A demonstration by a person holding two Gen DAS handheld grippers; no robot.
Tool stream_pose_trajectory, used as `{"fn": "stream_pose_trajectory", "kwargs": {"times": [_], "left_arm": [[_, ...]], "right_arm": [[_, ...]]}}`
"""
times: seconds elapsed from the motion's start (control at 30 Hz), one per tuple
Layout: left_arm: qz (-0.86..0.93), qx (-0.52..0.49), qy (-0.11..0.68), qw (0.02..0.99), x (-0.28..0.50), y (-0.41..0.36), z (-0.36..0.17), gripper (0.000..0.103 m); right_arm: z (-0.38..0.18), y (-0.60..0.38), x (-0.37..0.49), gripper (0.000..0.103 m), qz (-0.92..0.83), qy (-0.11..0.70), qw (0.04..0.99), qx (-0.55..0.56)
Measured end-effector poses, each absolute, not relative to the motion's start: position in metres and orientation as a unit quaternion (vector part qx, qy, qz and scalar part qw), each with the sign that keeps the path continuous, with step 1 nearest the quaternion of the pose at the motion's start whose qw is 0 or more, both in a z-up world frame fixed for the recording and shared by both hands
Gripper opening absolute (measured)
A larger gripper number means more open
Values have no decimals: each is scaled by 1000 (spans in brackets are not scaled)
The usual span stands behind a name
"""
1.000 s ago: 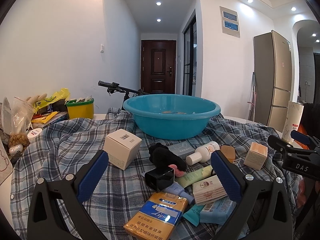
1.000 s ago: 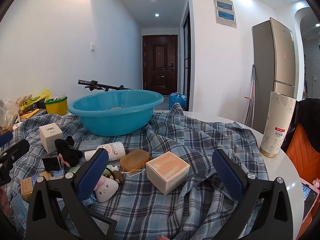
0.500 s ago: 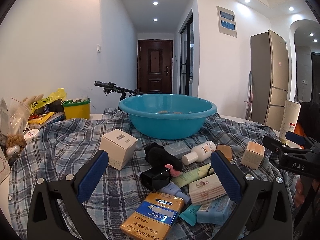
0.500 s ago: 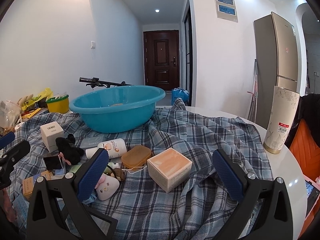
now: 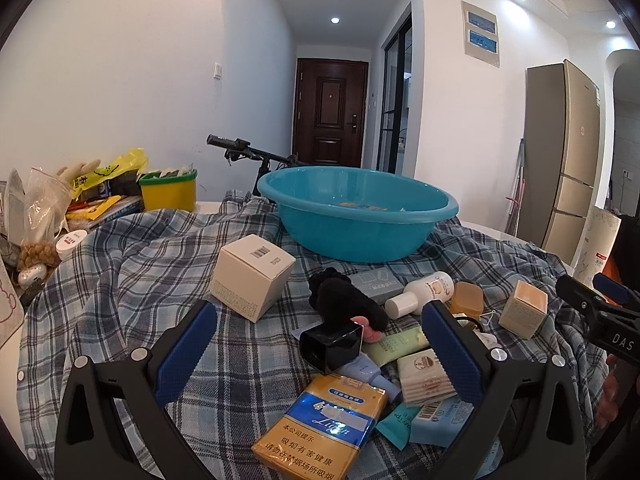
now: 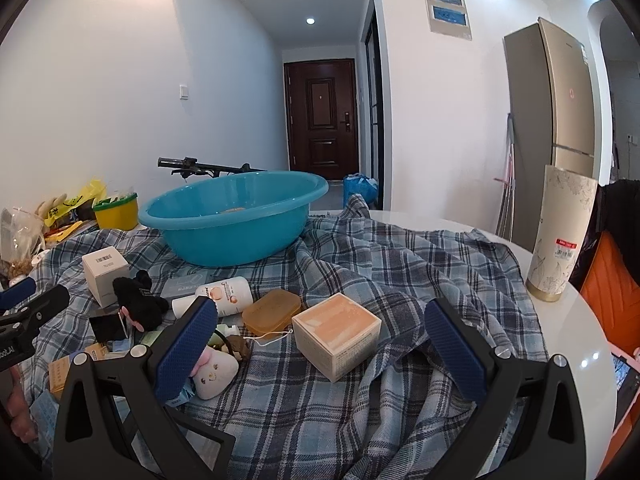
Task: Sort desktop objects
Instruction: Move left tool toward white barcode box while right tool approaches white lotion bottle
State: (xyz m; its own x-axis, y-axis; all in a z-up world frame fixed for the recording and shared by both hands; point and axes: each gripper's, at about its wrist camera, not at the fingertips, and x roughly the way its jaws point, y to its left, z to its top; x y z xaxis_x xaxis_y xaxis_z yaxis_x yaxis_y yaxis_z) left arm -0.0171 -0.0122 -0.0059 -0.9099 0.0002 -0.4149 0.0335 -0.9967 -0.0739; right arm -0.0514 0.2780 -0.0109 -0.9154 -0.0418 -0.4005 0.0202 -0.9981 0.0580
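A blue basin [image 5: 356, 216] [image 6: 234, 226] stands at the back of a plaid cloth [image 5: 132, 276] [image 6: 400, 272]. My left gripper [image 5: 316, 344] hangs open above a pile: a black box [image 5: 330, 344], a black plush [image 5: 346, 298], a yellow-blue carton [image 5: 324, 426], a ribbed soap [image 5: 426, 376], a white cube box [image 5: 252, 276]. My right gripper [image 6: 320, 340] is open over a peach-topped box [image 6: 338, 336], with an amber soap case [image 6: 272, 312], a white bottle [image 6: 224, 292] and a small white plush [image 6: 214, 372] to its left.
A yellow tub [image 5: 168, 192] and bags of clutter [image 5: 44, 216] crowd the left edge. A tall patterned cylinder [image 6: 560, 236] stands on the white tabletop at the right, beside an orange chair [image 6: 612, 280]. A fridge [image 6: 552, 120] and a bicycle handlebar [image 5: 240, 148] stand beyond.
Both grippers have shifted slightly, so the objects sit a little lower and closer in each view. Nothing on the cloth has moved and both stay open.
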Motion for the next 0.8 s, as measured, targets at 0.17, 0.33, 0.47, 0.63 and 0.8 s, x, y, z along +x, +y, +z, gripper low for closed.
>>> {"fn": "stream_pose_trajectory", "kwargs": {"times": [0.17, 0.33, 0.47, 0.63, 0.8], "left_arm": [[-972, 228, 53, 10, -21, -18, 3, 103], [-971, 237, 36, 24, -25, -17, 25, 103], [-970, 242, 25, 31, -29, -16, 43, 103], [-973, 226, 17, 33, -29, -16, 73, 103], [-981, 188, 14, 38, -24, -19, 114, 103]], "right_arm": [[-10, 290, -58, 103, -964, -63, 34, 255], [9, 289, -56, 103, -965, -38, 30, 257], [27, 286, -54, 103, -965, -28, 45, 258], [57, 281, -53, 103, -969, -8, 56, 240], [97, 278, -53, 103, -976, -6, 66, 209]]}}
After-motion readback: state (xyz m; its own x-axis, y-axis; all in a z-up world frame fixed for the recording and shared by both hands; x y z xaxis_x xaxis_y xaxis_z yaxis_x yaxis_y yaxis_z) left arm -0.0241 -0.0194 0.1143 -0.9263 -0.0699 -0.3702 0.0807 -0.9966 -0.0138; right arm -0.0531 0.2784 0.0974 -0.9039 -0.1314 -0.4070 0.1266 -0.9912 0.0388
